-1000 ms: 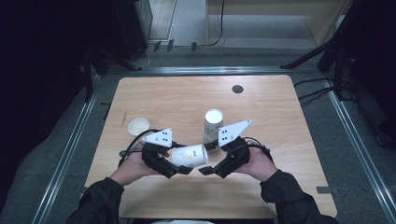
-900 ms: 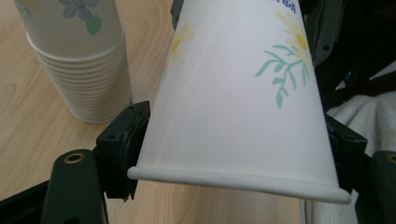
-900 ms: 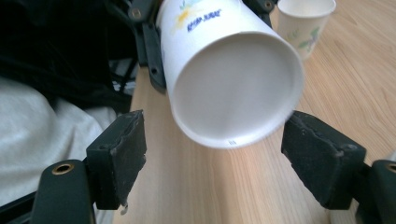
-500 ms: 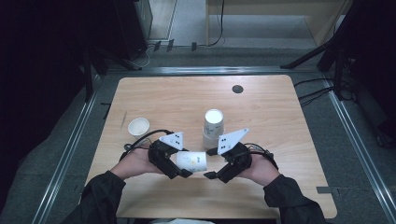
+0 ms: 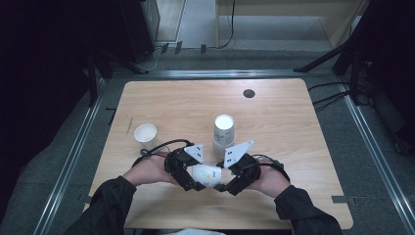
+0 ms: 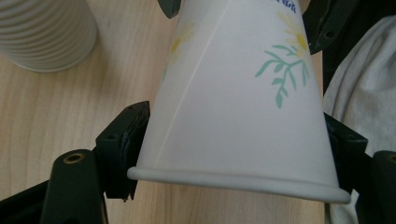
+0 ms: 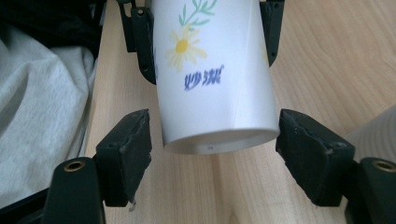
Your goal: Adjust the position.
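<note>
Lying: daisy cup [image 5: 205, 175] on its side, held just above the table [image 5: 293, 147], near edge, between both grippers.
Axis: runs left-right across table; rim end toward left gripper [image 5: 188, 171], base end toward right gripper [image 5: 230, 182].
Left gripper: jaws pressed on both sides of cup near rim [image 6: 233, 179], gripping it; closed to cup width.
Right gripper: jaws spread at base end [image 7: 219, 140], a gap each side, not touching cup; holding nothing.
Hands: both come in from bottom, forearms angled inward, left hand [image 5: 147, 169] and right hand [image 5: 271, 178] level w/ each other, dark sleeves.
Other cups: ribbed stack [image 5: 223, 129] upright just beyond grippers; small cup [image 5: 145, 134] upright, well left.
Cloth: grey-white fabric [image 7: 42, 107] at near edge, below the cup.
</note>
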Demonstrator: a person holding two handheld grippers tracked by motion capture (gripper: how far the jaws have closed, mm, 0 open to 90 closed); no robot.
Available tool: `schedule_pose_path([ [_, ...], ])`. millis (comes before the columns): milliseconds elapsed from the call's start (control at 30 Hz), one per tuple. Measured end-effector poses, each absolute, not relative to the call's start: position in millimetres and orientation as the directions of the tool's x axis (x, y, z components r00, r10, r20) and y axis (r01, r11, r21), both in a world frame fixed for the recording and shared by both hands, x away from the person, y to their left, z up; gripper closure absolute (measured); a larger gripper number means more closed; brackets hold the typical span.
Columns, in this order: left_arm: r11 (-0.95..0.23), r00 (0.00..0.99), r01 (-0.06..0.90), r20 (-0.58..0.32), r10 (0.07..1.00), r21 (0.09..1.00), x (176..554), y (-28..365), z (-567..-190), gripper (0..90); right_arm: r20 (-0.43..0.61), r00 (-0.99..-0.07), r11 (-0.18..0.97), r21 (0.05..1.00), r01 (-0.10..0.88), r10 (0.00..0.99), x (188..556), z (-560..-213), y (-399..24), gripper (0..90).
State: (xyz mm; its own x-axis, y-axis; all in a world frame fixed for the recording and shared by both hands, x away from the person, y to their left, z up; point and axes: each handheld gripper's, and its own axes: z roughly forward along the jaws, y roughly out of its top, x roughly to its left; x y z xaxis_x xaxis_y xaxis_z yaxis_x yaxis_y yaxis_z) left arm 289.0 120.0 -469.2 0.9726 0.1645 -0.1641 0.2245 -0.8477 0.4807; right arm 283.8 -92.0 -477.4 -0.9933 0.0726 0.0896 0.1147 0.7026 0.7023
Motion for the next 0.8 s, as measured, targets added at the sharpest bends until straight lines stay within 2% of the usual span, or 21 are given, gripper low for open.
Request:
schedule_pose_path([
  [167,-0.874,0.979,0.201,-0.131,0.159,0.443,285,115,-474,24.2,0.081,-0.996,0.724,0.684,0.088,0.044,281,-482,-85,28.1],
  [300,-0.881,0.972,0.223,-0.164,0.168,0.418,285,111,-476,24.2,0.073,-0.997,0.745,0.663,0.07,0.029,279,-486,-80,28.6],
  [567,-0.886,0.977,0.203,-0.151,0.153,0.416,282,106,-477,23.4,0.062,-0.998,0.754,0.655,0.055,0.018,278,-487,-79,34.0],
  [800,-0.88,0.977,0.202,-0.153,0.149,0.43,282,109,-476,22.9,0.048,-0.999,0.751,0.658,0.047,0.021,277,-483,-79,35.1],
])
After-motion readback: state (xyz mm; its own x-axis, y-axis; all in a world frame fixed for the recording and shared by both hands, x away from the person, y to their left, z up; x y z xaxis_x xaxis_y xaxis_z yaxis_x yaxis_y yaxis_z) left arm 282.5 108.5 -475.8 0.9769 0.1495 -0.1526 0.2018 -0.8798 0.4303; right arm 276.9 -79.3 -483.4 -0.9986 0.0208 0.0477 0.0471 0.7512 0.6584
